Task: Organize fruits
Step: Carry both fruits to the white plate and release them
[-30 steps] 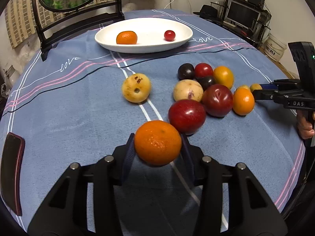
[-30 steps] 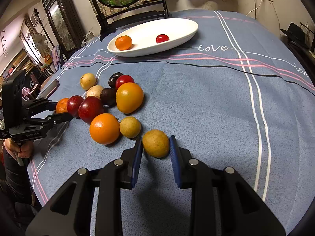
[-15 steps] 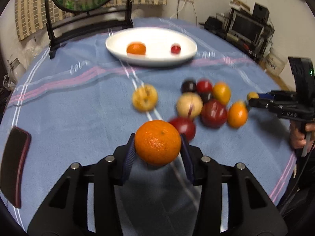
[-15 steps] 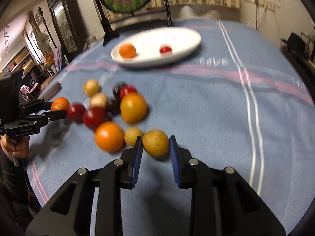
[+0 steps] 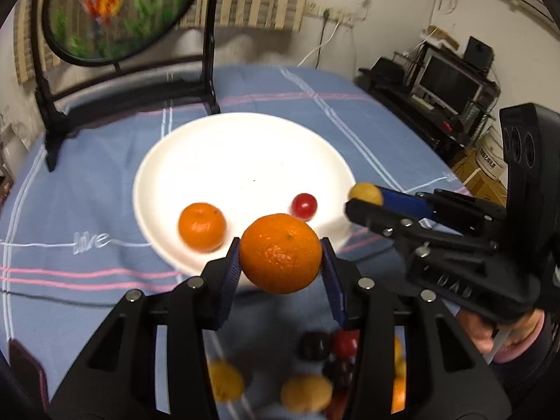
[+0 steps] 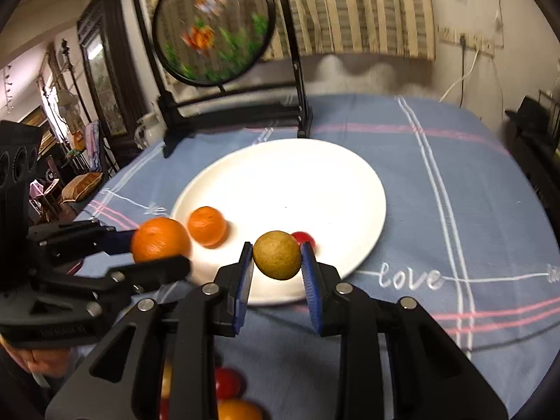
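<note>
While both grippers hold fruit, white plate (image 5: 157, 189) ahead, round screen (image 6: 213, 24) behind.

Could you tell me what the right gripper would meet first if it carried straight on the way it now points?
Most likely the small red fruit on the white plate: it sits right behind the yellow-green fruit held in the right gripper. Depth is unclear, so the gripper might reach the plate's surface first.

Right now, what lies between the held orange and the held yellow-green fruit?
In the right wrist view, the orange and yellow-green fruit flank a smaller orange resting on the white plate.
</note>
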